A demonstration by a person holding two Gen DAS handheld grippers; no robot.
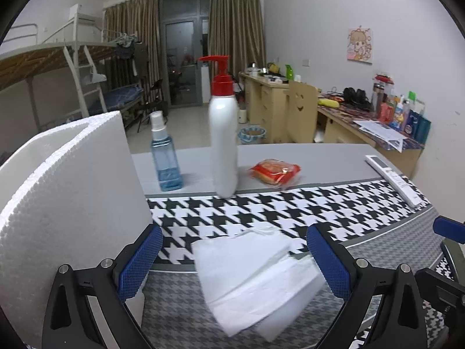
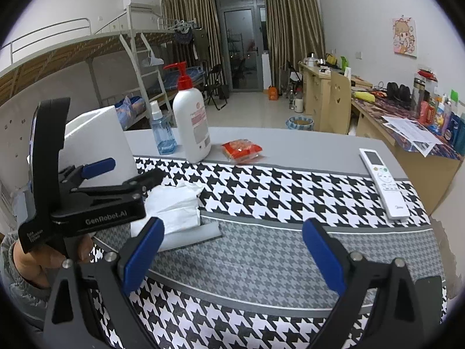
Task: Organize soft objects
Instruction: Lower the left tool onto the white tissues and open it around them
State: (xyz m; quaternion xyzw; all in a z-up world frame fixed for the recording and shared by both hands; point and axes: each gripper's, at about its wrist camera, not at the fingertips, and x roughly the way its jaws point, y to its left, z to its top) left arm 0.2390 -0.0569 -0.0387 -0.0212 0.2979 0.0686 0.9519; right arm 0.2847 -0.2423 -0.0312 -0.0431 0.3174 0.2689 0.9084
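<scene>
Left gripper [image 1: 234, 257] and right gripper [image 2: 232, 251]: jaws apart. Risk: pinching only the top layer of the white folded tissue stack [image 1: 252, 279] would unfold it.

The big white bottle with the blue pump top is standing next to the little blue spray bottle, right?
Almost. The big white bottle does stand next to the little blue spray bottle, but its pump top is red, not blue. The right wrist view shows this clearly, and the left wrist view agrees.
</scene>
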